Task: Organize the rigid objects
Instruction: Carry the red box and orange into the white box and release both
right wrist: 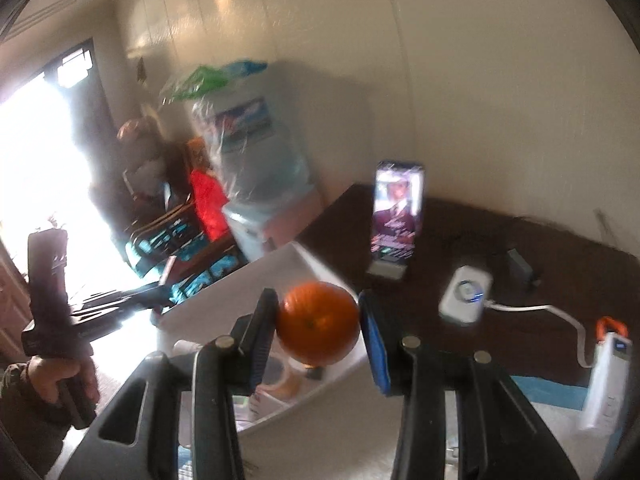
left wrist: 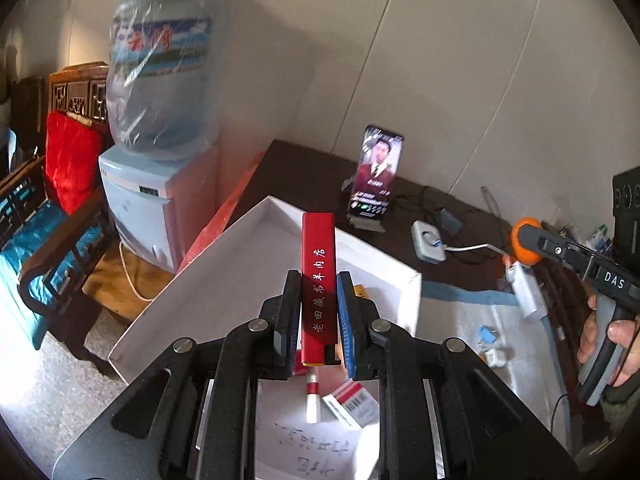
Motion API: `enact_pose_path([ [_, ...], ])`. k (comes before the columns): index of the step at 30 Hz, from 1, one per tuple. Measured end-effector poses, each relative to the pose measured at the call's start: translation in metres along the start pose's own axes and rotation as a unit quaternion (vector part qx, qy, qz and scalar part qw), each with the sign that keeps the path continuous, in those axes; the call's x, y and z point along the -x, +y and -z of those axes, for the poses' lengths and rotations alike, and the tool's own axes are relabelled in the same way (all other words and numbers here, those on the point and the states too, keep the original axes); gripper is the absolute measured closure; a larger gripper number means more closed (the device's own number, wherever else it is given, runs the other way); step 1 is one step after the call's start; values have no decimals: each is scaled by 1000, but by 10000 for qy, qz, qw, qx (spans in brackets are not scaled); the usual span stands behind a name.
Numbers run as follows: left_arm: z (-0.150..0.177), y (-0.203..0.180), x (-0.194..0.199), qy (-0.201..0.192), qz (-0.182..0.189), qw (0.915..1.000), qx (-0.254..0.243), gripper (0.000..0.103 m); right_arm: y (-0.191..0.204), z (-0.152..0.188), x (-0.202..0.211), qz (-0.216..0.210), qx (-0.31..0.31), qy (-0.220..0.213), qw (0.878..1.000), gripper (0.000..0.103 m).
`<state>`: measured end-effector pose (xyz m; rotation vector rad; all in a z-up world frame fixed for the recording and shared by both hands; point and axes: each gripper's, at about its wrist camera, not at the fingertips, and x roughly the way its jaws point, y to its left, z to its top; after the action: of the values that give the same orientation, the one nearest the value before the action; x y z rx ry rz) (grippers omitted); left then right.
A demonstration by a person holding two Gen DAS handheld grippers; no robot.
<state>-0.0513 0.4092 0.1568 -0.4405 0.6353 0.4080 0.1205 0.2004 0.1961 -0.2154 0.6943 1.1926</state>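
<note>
Left hand-held gripper (left wrist: 319, 312) clamped on red box (left wrist: 318, 276), right hand-held gripper (right wrist: 318, 334) gripping orange (right wrist: 318, 322).

Glossy red box (left wrist: 318, 280), dimpled orange (right wrist: 318, 322)

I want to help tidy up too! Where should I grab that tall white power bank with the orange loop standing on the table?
Grab the white power bank around its middle, pinching its two wide flat faces. It stands upright, so come from the side, level with the table. I'd avoid the side where the white cable runs toward it. The orange loop on top looks too thin to pinch firmly.
</note>
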Motion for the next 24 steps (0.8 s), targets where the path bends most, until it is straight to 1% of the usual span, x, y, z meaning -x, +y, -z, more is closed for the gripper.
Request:
enact_pose_path([
  [2, 0, 1, -14, 119, -33, 9999, -5, 87, 0, 2, -23, -81, -125, 265, 9995, 62],
  [5, 4, 5, -31, 247, -32, 9996, 140, 87, -6, 12, -59, -114, -431, 645, 9969, 62],
  [7, 6, 9, -43, 323, -67, 9992, 240, 87, -11, 22, -83, -74, -661, 914, 9936, 62],
  [9, 7, 13, -54, 401, -119, 9986, 314, 87, -12, 30, -100, -12, -756, 1121, 9908, 62],
  [13, 7, 17, -69, 520, -234, 9976, 387, 86, -8, 39, -115, 18, -725, 1263, 9893, 62],
  [19, 16, 17, -96, 837, -722, 9937, 201, 86, -4, 39, -129, -10, -786, 1263, 9889, 61],
  [21, 19, 19, -101, 927, -766, 9925, 222, 86, -2, 38, -131, 69, -789, 1220, 9894, 50],
  [23, 21, 21, -104, 988, -884, 9908, 273, 86, 0, 38, -129, 67, -764, 1157, 9903, 23],
  [24, 21, 23, -105, 998, -922, 9903, 295, 86, 1, 38, -128, 34, -723, 1127, 9910, 21],
])
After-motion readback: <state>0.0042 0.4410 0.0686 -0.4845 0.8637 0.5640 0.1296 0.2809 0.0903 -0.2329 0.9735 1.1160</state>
